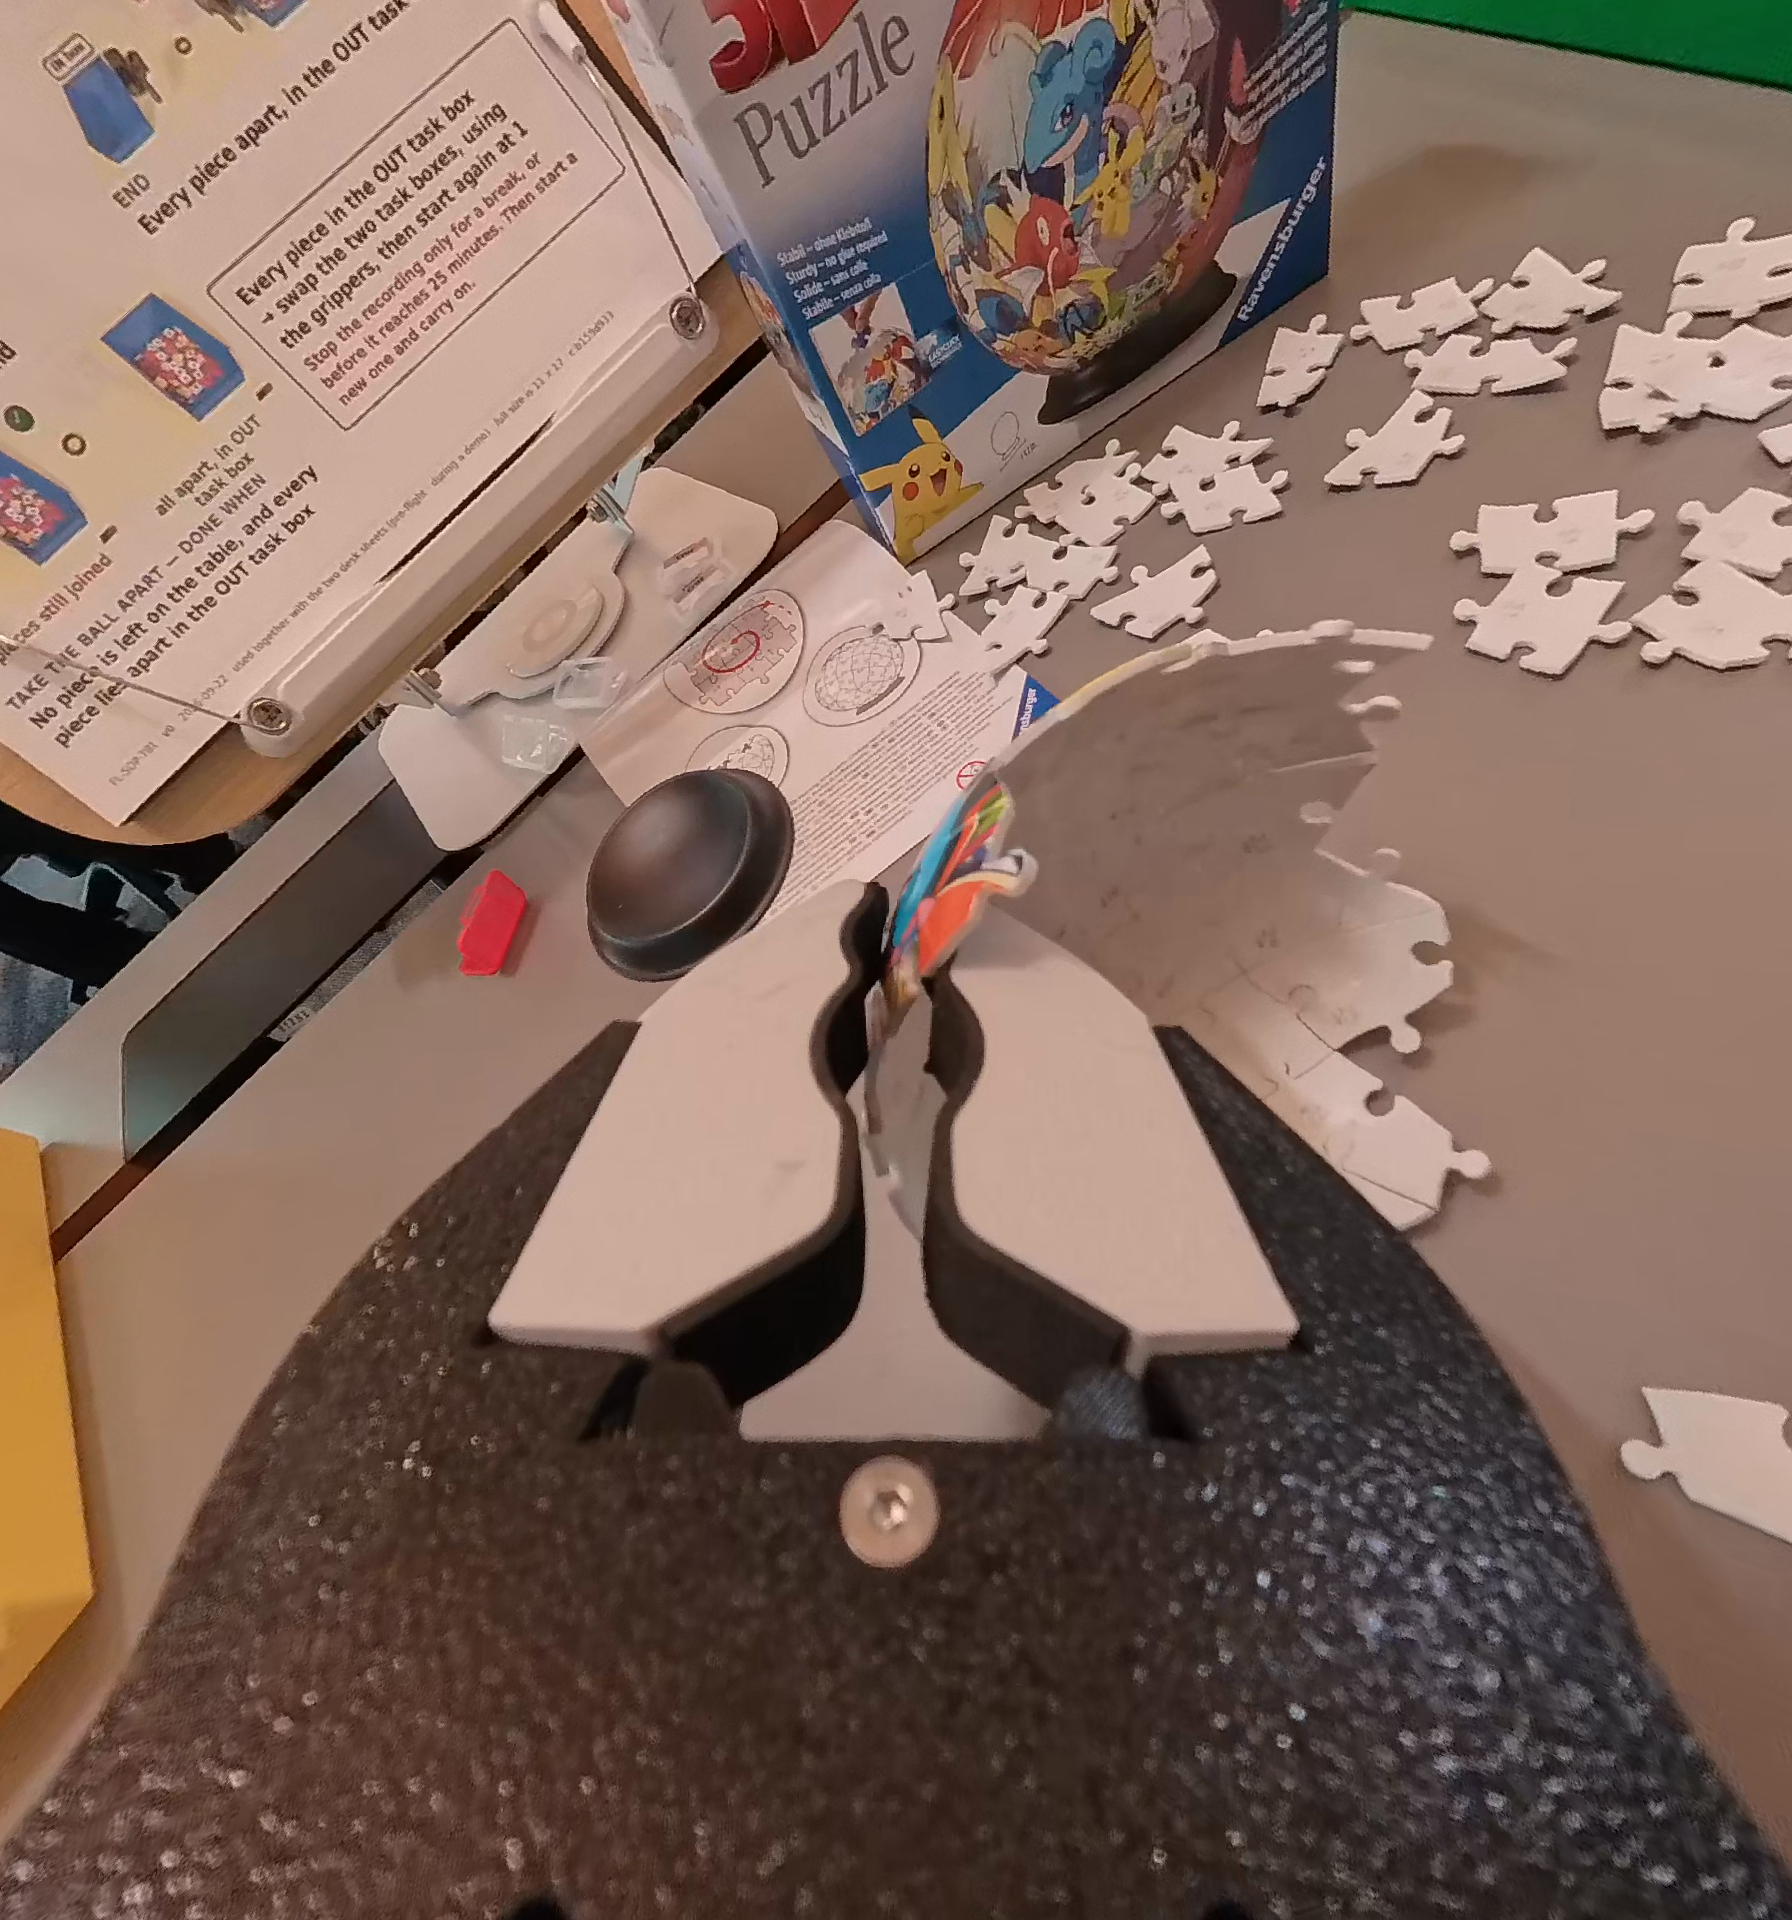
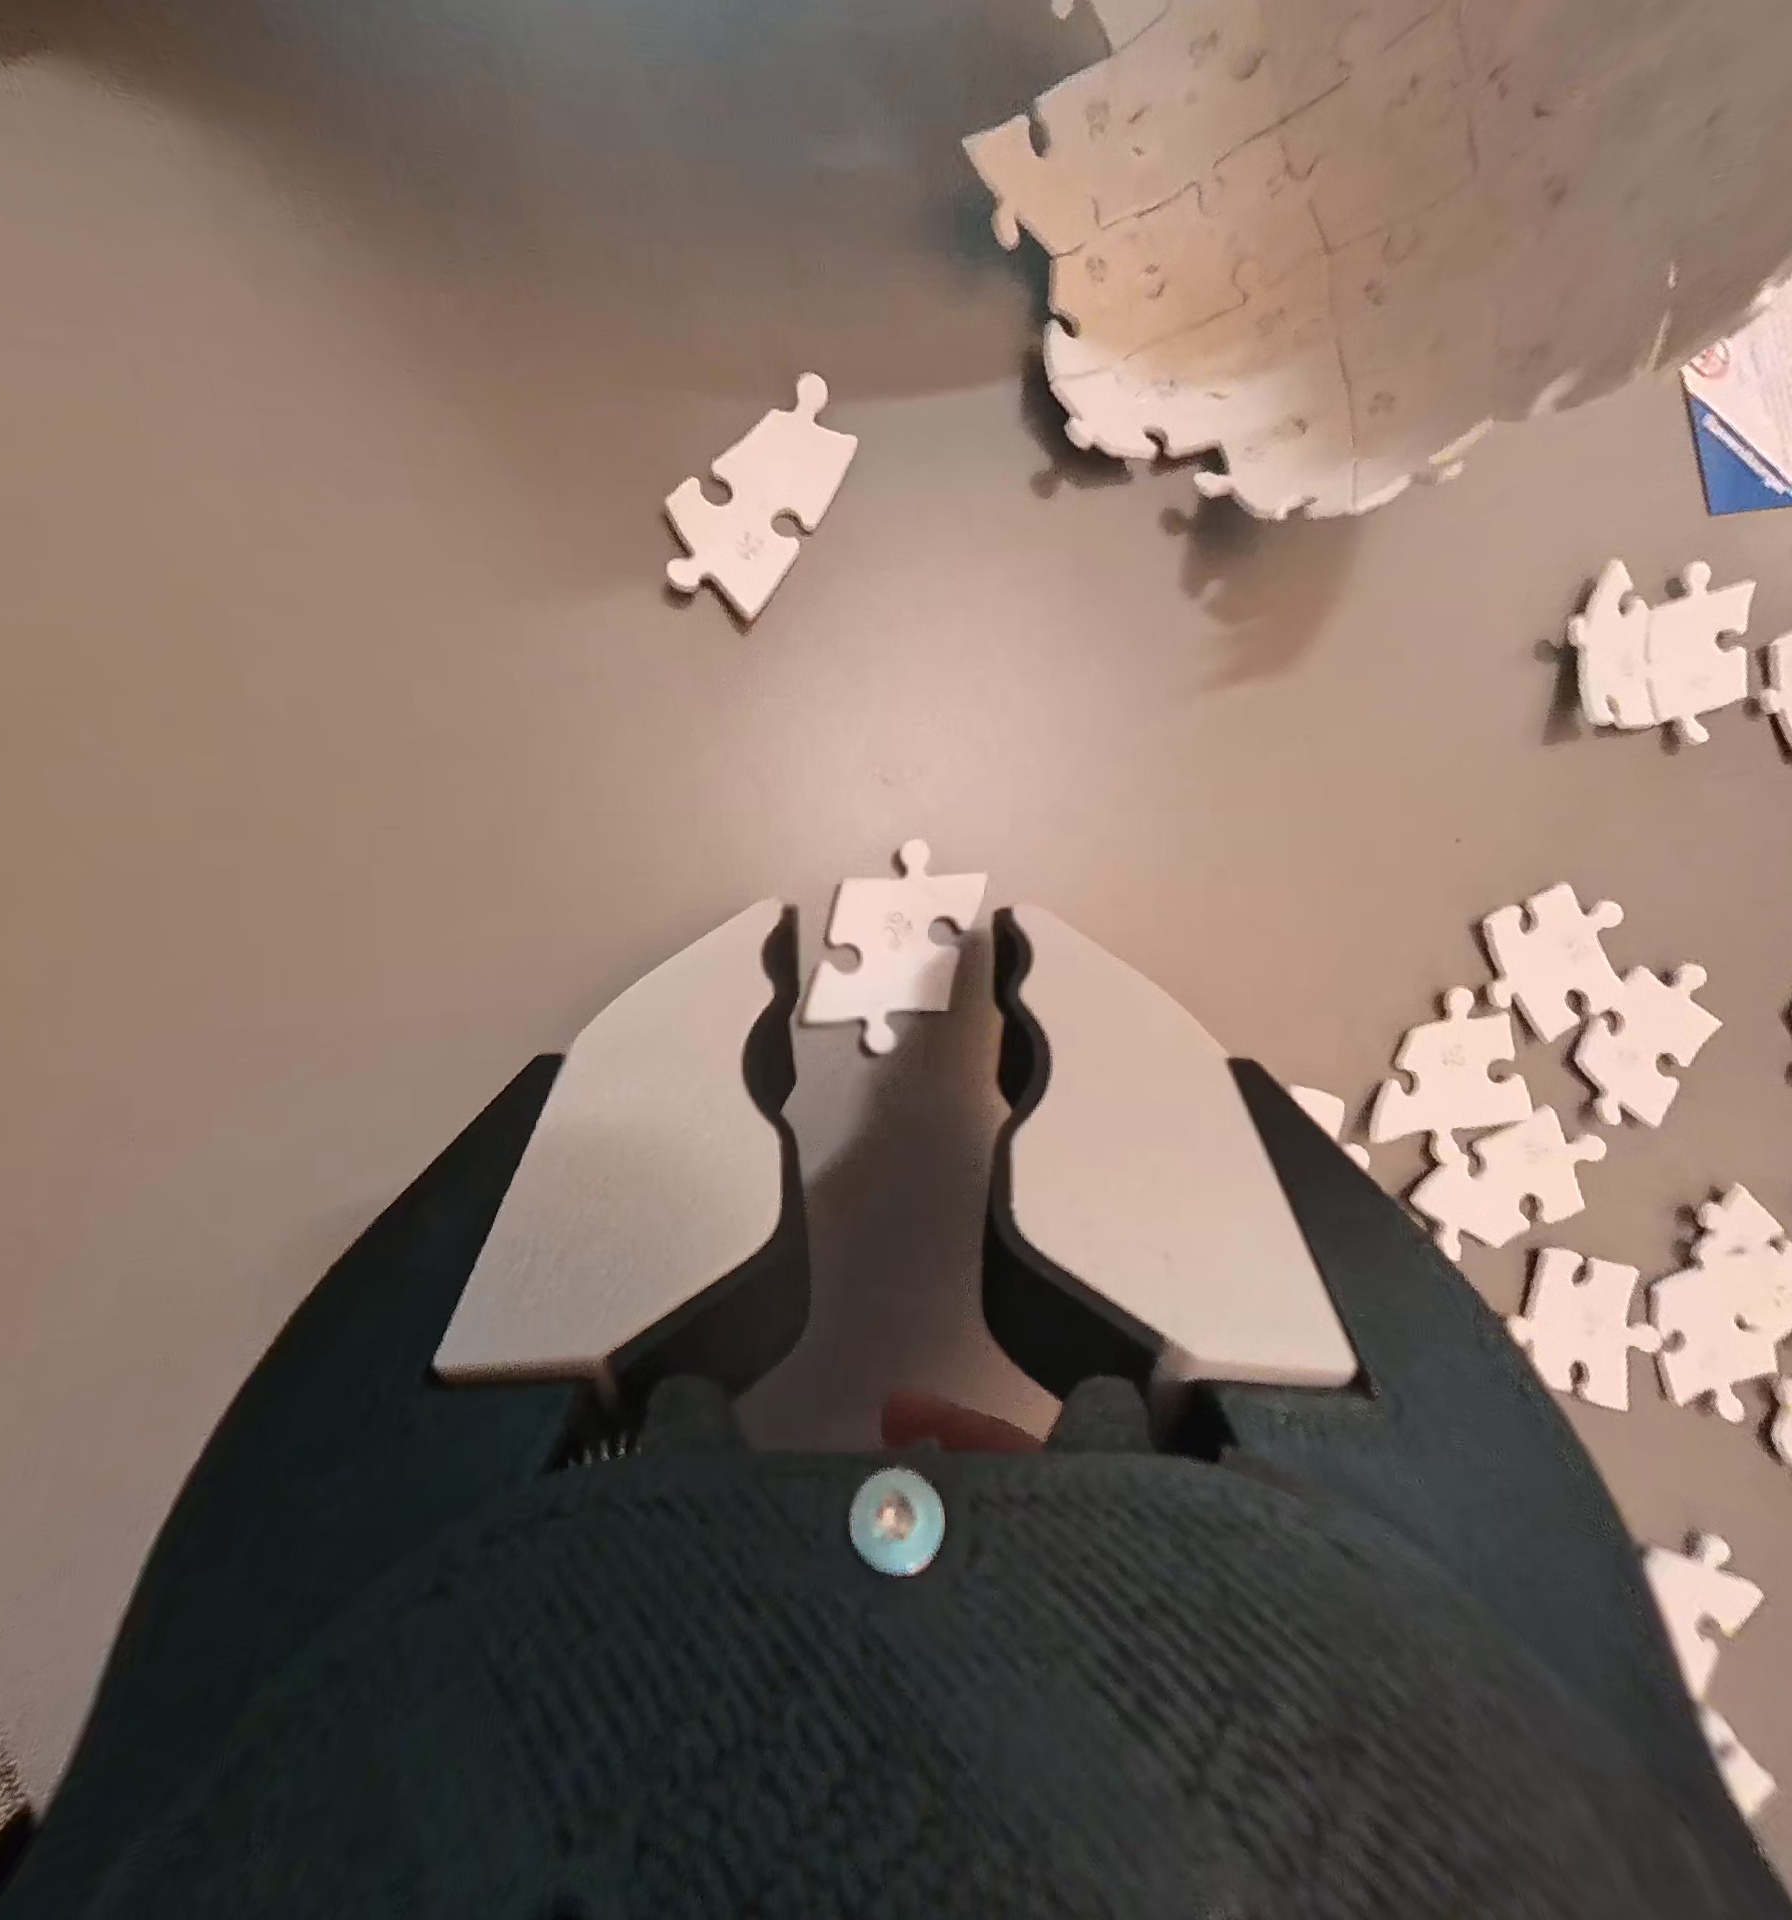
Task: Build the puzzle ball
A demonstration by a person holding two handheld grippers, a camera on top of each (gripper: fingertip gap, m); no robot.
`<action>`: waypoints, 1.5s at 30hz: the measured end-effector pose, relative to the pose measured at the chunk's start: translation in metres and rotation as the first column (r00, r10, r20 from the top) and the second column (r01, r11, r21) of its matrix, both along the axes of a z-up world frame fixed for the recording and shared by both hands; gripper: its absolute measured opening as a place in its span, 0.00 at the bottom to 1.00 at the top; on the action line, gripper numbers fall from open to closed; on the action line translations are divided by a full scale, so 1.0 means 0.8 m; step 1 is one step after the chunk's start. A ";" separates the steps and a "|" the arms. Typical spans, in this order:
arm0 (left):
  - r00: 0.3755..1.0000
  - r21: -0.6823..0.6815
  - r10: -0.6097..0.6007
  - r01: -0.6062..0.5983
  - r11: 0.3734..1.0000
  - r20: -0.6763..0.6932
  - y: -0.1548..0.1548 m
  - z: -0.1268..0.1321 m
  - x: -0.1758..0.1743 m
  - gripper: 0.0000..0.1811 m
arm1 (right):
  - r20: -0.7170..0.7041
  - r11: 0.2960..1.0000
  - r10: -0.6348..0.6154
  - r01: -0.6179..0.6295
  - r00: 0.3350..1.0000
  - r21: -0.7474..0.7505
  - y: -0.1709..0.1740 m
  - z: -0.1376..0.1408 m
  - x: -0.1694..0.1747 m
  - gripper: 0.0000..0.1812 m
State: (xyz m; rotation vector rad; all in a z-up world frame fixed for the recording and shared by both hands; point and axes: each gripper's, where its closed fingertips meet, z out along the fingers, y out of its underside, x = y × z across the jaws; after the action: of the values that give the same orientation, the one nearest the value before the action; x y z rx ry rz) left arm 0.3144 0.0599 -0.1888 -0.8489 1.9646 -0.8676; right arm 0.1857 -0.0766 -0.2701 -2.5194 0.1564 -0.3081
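The puzzle box and instruction sheet bear print; the left gripper fingers clamp the curved half-built ball shell by its rim, white inside facing right; the right gripper fingers stand wide around a loose piece lying flat on the desk, long axis pointing away.

Bare table left; loose pieces crowd right.

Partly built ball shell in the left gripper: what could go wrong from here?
1. The left gripper pinches the partly built ball shell only at one edge; the unsupported curved section could flex and joints may pop apart.
2. The right gripper is open around a loose piece lying flat on the table; its fingers may slide it instead of lifting it.
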 end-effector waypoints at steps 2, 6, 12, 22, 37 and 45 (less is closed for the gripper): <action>1.000 0.002 -0.003 0.003 1.000 -0.001 -0.001 0.000 0.000 0.03 | 0.002 0.999 -0.032 0.032 0.999 -0.006 -0.007 0.004 0.002 0.21; 1.000 0.003 -0.004 0.004 1.000 -0.001 0.000 0.001 0.000 0.03 | -0.023 0.998 -0.061 0.062 0.998 0.020 -0.011 0.008 0.002 0.18; 1.000 0.002 0.000 0.000 1.000 -0.001 0.002 0.001 0.000 0.03 | 0.002 0.997 -0.081 0.081 0.997 -0.013 -0.015 0.004 0.010 0.18; 1.000 0.003 0.004 -0.004 1.000 -0.002 0.003 0.001 0.000 0.03 | -0.033 0.994 -0.108 0.109 0.994 0.016 -0.011 0.001 0.004 0.24; 0.999 0.015 -0.043 0.043 0.999 0.007 -0.006 0.001 0.001 0.03 | -0.034 1.000 0.016 -0.015 0.999 0.015 0.001 -0.001 0.001 0.17; 0.979 0.117 -0.196 0.188 0.975 0.061 -0.029 0.006 0.001 0.03 | -0.056 0.999 0.027 -0.026 0.998 0.027 0.013 -0.001 -0.012 0.16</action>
State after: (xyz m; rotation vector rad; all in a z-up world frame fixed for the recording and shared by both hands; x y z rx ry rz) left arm 0.3154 0.0363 -0.1837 -0.5623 2.0343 -0.8777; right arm 0.1758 -0.0665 -0.2709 -2.5030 0.1480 -0.2232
